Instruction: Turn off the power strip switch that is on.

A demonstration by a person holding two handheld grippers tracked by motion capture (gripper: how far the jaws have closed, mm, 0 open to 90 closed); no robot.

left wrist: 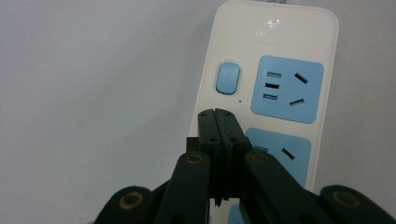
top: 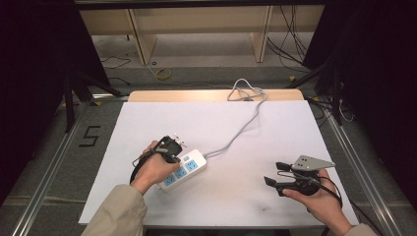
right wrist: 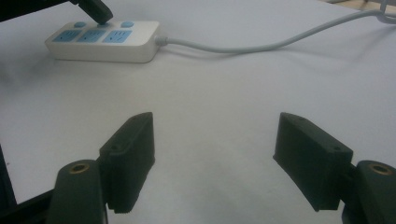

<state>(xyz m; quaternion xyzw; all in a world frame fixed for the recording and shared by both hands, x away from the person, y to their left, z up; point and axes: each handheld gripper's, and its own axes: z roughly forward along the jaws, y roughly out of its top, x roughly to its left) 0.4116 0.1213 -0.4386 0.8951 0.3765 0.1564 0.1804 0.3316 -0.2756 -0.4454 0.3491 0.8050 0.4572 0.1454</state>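
Jaws pressed together, the left gripper (left wrist: 218,122) hovers over the white power strip (top: 182,169) lying left of centre on the white bench (top: 275,132), while the right gripper (right wrist: 215,158), jaws wide apart, rests well to its right.

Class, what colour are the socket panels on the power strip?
Light blue, on the white power strip; clearest in the left gripper view.
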